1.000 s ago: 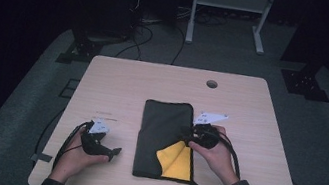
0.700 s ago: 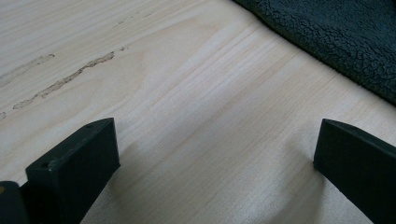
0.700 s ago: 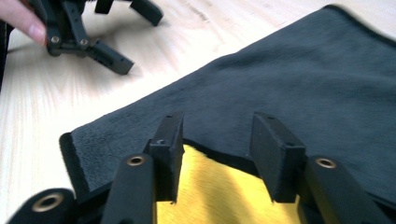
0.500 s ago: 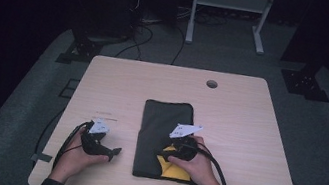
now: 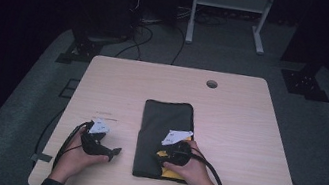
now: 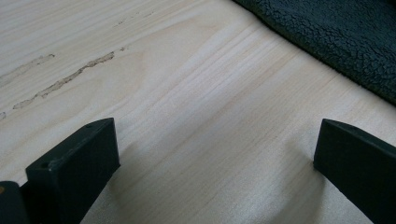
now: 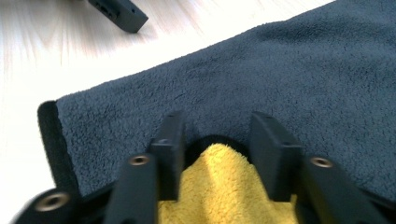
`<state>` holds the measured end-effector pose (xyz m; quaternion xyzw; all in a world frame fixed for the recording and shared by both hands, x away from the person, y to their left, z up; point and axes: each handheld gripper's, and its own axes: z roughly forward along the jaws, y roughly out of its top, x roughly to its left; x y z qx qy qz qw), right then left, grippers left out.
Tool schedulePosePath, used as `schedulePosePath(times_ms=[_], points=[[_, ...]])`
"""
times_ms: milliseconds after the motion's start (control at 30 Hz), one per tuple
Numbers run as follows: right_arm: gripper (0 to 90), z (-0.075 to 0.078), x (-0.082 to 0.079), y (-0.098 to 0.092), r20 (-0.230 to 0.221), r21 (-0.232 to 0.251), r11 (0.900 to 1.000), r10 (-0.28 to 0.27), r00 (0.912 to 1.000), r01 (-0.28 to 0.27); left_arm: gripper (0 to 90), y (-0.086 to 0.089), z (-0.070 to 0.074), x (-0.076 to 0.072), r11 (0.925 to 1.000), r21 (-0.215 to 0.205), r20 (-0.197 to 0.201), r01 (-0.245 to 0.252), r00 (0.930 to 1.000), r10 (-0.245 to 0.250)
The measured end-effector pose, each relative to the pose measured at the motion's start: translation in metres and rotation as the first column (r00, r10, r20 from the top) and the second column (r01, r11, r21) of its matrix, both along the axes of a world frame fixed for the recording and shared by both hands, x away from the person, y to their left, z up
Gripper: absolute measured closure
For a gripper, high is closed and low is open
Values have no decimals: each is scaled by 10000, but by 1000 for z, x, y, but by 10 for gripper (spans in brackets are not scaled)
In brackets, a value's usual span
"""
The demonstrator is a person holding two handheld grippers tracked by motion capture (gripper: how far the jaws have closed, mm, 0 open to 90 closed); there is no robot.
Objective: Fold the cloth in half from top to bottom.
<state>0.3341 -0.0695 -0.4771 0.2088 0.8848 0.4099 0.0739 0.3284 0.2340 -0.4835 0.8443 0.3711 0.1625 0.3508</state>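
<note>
Showing fuzzy dark-grey cloth [image 7: 289, 79] with yellow underside [image 7: 224, 196].

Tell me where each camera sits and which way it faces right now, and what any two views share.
High view: above the person's side, looking forward and down on the table; both forearms, left gripper and right gripper on the dark folded towel.
Left gripper view: low over bare wood, along its jaws, which stand wide apart; towel edge at upper right.
Right gripper view: along its jaws, with the towel's yellow fold bunched between them; jaws have just been closing.
Shared: both gripper views see the dark towel; the right one also catches a left gripper jaw tip.
</note>
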Motion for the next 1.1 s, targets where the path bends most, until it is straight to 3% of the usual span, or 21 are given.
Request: schedulePosePath(times_ms=[133, 233, 433, 867, 1100], points=[[761, 0, -2, 0, 54, -75, 10000, 38, 10000, -38, 0, 0, 0, 0, 10000, 1, 0, 1, 10000, -1], [813, 1, 0, -3, -138, 60, 10000, -45, 9999, 45, 0, 0, 0, 0, 10000, 1, 1, 0, 10000, 0], [818, 16, -3, -20, -373, 692, 9975, -95, 9993, 121, 0, 0, 0, 0, 10000, 4, 4, 5, 10000, -5], [817, 32, -24, -68, -382, 915, 9950, -366, 9986, 400, 0, 0, 0, 0, 10000, 8, 7, 5, 10000, -5], [787, 23, -34, -84, -592, 714, 9954, -590, 9965, 632, 0, 0, 0, 0, 10000, -10, 24, 1, 10000, -1]])
